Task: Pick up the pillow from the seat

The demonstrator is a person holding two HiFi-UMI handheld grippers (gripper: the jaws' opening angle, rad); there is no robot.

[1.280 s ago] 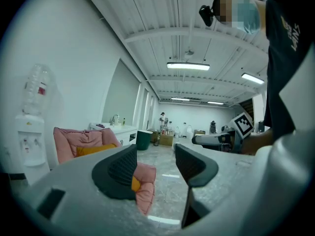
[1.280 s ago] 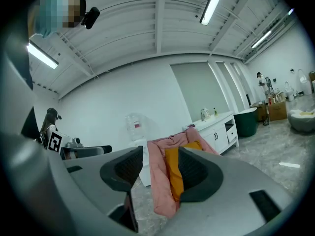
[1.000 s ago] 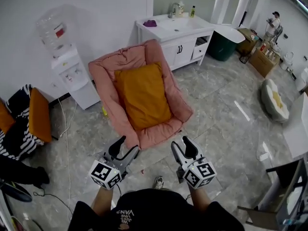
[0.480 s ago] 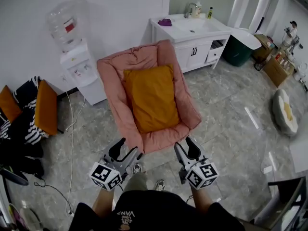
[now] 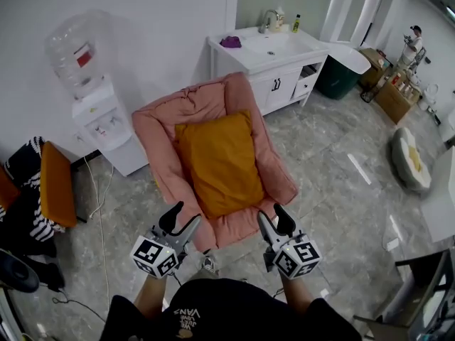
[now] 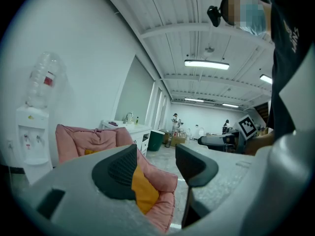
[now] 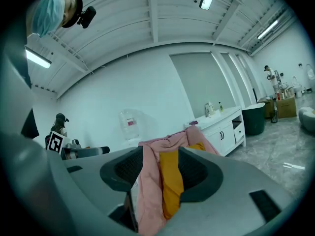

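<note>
Your left tongs [image 5: 183,219] and right tongs [image 5: 274,220] stood spread and empty at lower centre. The orange rectangular fabric pillow [image 5: 219,163] lay mid-frame on the pink padded chair seat [image 5: 160,146]. It looked soft and light; pinch its near corners.

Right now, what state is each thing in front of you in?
Pillow: lying flat on the chair seat, untouched.
Chair: upright, with the pillow on it.
Left tool: open, empty, clear of the pillow.
Right tool: open, empty, clear of the pillow.
Water bottle: standing on its dispenser.
</note>
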